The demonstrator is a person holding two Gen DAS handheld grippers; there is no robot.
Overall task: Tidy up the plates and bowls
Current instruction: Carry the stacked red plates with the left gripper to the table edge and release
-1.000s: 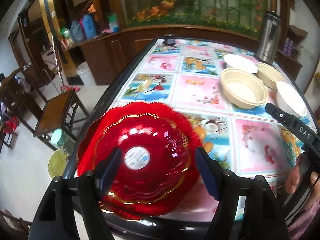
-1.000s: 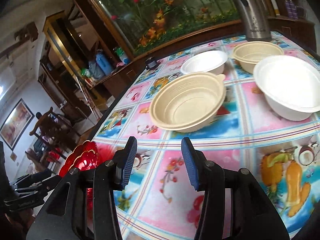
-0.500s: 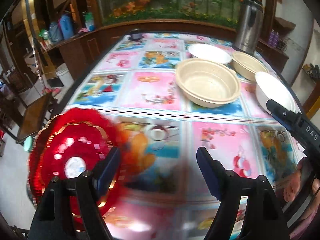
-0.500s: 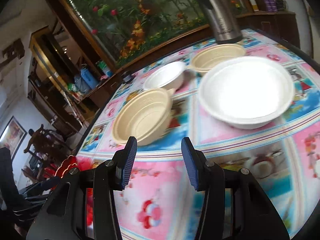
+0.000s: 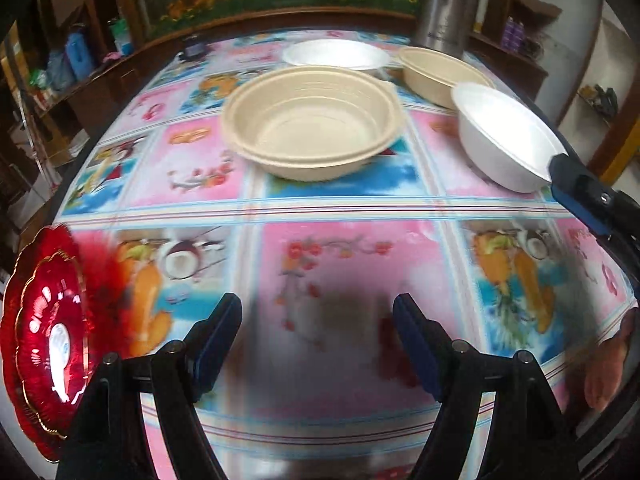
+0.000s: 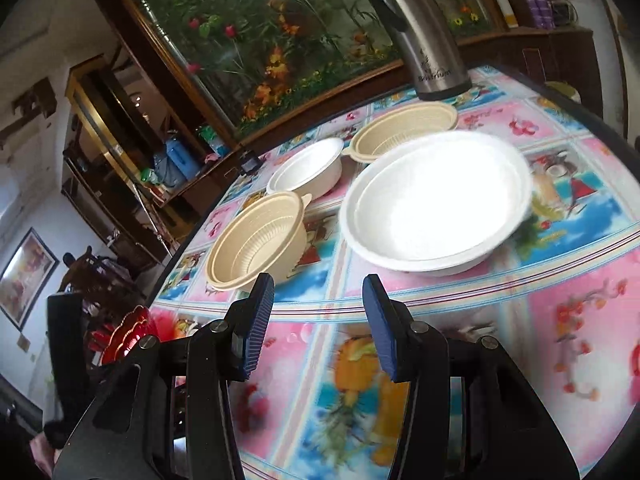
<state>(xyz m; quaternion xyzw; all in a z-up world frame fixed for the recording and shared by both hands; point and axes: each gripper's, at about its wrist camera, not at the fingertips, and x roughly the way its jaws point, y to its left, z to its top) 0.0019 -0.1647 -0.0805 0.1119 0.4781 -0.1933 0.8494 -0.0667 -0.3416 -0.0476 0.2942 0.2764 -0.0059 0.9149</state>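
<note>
Left claw (image 5: 316,344) gapes wide, empty above the picture-tiled counter (image 5: 332,264); right claw (image 6: 318,320), half open, holds nothing.

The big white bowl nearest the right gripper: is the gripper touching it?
Apart. In the right wrist view, tablecloth shows between the open right gripper and the big white bowl.

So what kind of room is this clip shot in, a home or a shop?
Most likely a home dining room. A dining table under a bright printed cloth carries bowls, a steel thermos stands at its far end, and behind it sit a planted glass tank and cluttered wooden shelves.
</note>
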